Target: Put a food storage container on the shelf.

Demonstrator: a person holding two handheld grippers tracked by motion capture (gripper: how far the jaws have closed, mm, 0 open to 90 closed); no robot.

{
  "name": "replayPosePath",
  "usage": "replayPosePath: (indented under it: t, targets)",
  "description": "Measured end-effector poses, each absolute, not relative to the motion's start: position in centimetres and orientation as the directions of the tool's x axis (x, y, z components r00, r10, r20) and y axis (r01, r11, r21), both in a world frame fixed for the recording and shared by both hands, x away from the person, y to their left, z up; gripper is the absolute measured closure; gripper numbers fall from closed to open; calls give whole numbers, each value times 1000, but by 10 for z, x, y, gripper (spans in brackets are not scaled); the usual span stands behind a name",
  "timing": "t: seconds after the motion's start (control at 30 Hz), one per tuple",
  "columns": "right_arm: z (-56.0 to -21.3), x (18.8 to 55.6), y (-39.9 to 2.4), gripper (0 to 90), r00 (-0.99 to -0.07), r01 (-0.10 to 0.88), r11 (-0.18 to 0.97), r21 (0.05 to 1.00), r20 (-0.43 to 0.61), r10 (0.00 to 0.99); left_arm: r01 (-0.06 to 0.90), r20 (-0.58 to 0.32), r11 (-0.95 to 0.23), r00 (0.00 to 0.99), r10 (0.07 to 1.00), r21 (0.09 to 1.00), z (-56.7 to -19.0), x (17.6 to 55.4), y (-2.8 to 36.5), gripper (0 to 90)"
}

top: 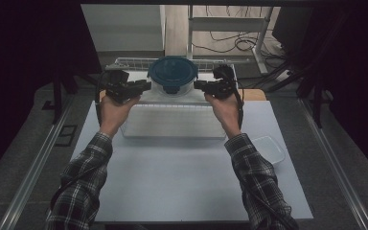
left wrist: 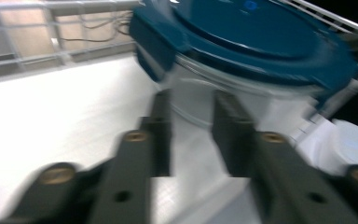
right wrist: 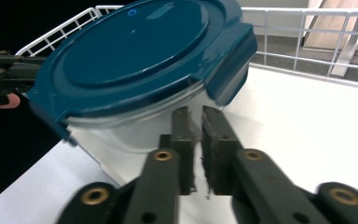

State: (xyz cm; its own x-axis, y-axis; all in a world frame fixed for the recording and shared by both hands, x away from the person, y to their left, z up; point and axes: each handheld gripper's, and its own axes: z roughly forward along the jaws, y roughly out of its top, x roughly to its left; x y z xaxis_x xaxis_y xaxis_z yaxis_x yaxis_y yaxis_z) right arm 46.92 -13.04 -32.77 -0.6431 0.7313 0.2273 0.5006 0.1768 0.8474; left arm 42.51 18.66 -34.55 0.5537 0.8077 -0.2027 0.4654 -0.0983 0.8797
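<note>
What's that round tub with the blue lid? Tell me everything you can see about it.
The round container has a clear, glass-like bowl and a dark teal plastic lid with fold-down latch flaps at its edge. The lid sits on it, and the tub stands upright on a white tray at the far end of the table, just in front of a white wire rack. The left gripper and right gripper flank its sides; whether they touch it is unclear.
</note>
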Motion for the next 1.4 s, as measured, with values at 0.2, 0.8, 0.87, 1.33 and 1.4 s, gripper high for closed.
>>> replayPosePath:
  t: [0.2, 0.8, 0.87, 1.33, 1.4]
  targets:
    - [-329, 452, -135, 562, -675, 480, 191, 856, 221, 704, 419, -144, -147, 587, 796, 896, -348, 401, 188, 375]
    - [-366, 386, -145, 216, -759, 421, 306, 854, 147, 635, 450, -172, -180, 636, 752, 875, -405, 323, 201, 46]
    - [-371, 379, -146, 175, -764, 413, 319, 853, 135, 630, 450, -166, -178, 624, 763, 875, -411, 315, 203, 46]
    - [-411, 338, -172, 61, -775, 379, 357, 854, 82, 627, 429, -89, -225, 599, 796, 875, -466, 264, 203, 18]
    - [-419, 335, -178, 61, -767, 390, 357, 849, 84, 637, 424, -72, -237, 596, 800, 874, -475, 258, 203, 17]
